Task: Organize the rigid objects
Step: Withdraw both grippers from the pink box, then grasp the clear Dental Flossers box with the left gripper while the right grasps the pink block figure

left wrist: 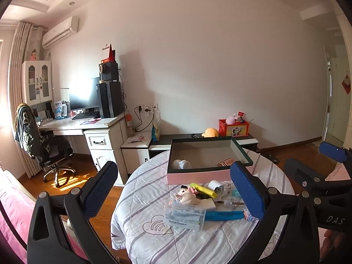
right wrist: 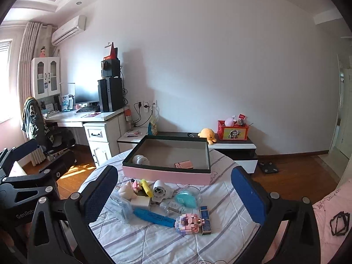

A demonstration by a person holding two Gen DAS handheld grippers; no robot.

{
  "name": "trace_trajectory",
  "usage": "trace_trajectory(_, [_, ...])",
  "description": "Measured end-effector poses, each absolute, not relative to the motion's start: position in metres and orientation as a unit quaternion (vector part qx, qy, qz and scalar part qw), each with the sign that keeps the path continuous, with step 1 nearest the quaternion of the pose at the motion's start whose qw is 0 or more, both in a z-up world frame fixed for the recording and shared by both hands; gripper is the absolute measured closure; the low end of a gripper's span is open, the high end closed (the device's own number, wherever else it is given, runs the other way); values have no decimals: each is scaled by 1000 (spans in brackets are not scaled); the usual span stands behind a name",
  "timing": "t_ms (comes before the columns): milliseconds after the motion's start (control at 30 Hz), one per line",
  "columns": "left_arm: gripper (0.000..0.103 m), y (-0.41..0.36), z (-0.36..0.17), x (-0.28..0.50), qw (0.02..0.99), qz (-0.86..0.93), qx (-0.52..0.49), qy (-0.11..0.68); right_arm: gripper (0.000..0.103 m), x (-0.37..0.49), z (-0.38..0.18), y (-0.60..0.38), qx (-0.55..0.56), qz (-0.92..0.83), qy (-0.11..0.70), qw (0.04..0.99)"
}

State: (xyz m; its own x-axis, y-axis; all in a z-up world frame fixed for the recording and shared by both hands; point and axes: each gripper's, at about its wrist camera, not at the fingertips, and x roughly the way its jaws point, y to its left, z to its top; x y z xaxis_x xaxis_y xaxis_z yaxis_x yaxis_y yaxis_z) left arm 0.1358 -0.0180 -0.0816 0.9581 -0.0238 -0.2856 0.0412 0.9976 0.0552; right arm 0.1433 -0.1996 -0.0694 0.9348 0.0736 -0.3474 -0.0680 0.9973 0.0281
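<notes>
A pink box with a dark rim (left wrist: 198, 176) (right wrist: 165, 175) stands on the round table (left wrist: 154, 242) (right wrist: 154, 246). Inside it lie a white figure (left wrist: 181, 164) (right wrist: 140, 160) and a rose-gold item (left wrist: 225, 162) (right wrist: 183, 164). In front of the box lies a pile: a yellow marker (left wrist: 203, 189) (right wrist: 146, 187), a white cylinder (right wrist: 160, 189), a teal case (right wrist: 187, 199), a blue tube (left wrist: 222, 215) (right wrist: 155, 216), a pink block toy (right wrist: 190, 222), a clear floss box (left wrist: 186, 219). My left gripper (left wrist: 176, 189) and right gripper (right wrist: 173, 193) are open and empty, held above the pile.
A desk with a computer (left wrist: 88, 121) and an office chair (left wrist: 50, 149) stand at the left. A low cabinet (left wrist: 248, 140) behind the table carries a yellow plush (right wrist: 206, 135) and a red box (right wrist: 233, 131). A pink bed (right wrist: 330, 209) is at the right.
</notes>
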Motion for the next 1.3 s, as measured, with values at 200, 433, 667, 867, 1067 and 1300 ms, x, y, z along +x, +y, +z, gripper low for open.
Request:
trace_trajectory(200, [0,-21,-77,121,991,-19,30,132,0,128,-63,-202,6,27,162,986])
trace_trajectory(433, [0,-24,-77,118,991,-24,29,130,0,121,-62,-204,7,23,159,987])
trace_trajectory(667, [0,-24,-88,130,987,-35,33,152,0,130,-75,-206,8,25,175,984])
trace_trajectory(867, [0,-16,-129,161,973,-51,26,225,0,152,-104,-215,14,18,215,976])
trace_trajectory(1067, [0,-16,-182,193,953,-52,42,294,0,182,-154,-232,25,10,280,960])
trace_trajectory(1300, [0,-20,-232,231,928,-73,31,363,0,209,-209,-249,39,4,351,935])
